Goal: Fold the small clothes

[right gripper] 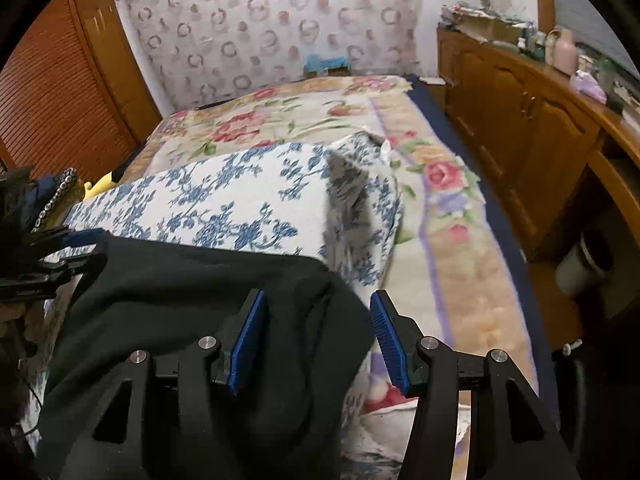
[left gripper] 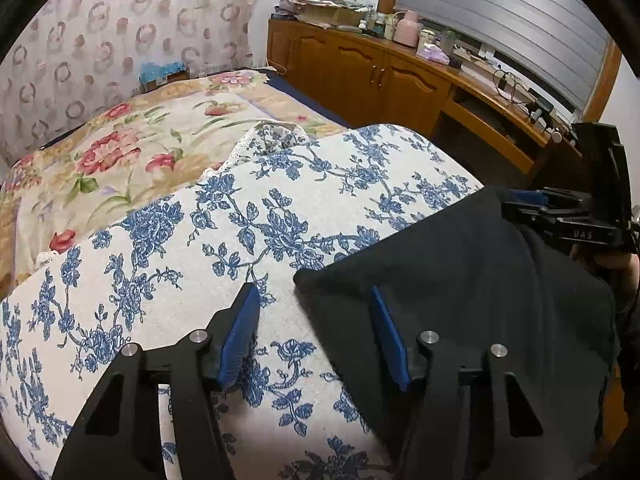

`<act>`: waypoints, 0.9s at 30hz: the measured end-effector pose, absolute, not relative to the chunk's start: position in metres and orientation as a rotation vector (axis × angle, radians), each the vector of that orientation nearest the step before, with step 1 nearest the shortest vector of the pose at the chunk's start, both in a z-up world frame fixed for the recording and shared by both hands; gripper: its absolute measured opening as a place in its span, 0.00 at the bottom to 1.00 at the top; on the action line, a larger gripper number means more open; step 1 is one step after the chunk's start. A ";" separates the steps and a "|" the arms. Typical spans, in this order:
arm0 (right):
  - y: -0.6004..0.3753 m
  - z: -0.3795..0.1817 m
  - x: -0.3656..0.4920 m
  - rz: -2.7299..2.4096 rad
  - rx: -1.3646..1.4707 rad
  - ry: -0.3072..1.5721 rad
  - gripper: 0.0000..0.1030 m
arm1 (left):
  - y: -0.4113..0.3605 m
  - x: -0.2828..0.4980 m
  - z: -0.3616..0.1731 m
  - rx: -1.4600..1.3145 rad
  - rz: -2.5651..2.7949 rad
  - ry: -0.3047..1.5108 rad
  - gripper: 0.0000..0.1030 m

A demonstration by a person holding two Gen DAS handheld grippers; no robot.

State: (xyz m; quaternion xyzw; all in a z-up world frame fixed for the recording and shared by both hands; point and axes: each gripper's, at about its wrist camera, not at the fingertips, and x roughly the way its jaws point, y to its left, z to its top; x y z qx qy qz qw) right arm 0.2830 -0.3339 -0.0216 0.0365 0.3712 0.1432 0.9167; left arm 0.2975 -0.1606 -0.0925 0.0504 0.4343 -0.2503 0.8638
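From where I stand the blue-flowered cushion is the thing to steer by: a big white pad printed with blue blossoms, lying on the bed with its rose-patterned cover. Left of the cushion, in the right wrist view, a louvred wooden door closes off the room, and something dark with a string of beads sits at the cushion's left end. On the cushion itself lies the small black garment, a soft dark cloth spread over the near right part of the pad, its pointed left corner resting on the blue print. The left gripper hangs over the cushion at that corner; its fingers stand about half apart, the left blue pad over bare print, the right one over the black cloth's edge, and neither presses on it. The right gripper is at the garment's right edge, above the cushion's near right corner; its fingers are likewise about half spread, with the cloth's rim lying between them but not pinched. Seen from the left wrist, that right gripper sits at the garment's far right side with a hand behind it. Right of the cushion, past the bed's edge, runs a long wooden counter with cupboard doors, crowded with bottles, a pink jug and boxes, below a shuttered window.
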 end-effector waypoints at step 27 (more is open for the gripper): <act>-0.321 0.052 0.178 0.337 -0.086 0.473 0.08 | -0.163 0.232 0.000 0.068 -0.608 0.677 0.08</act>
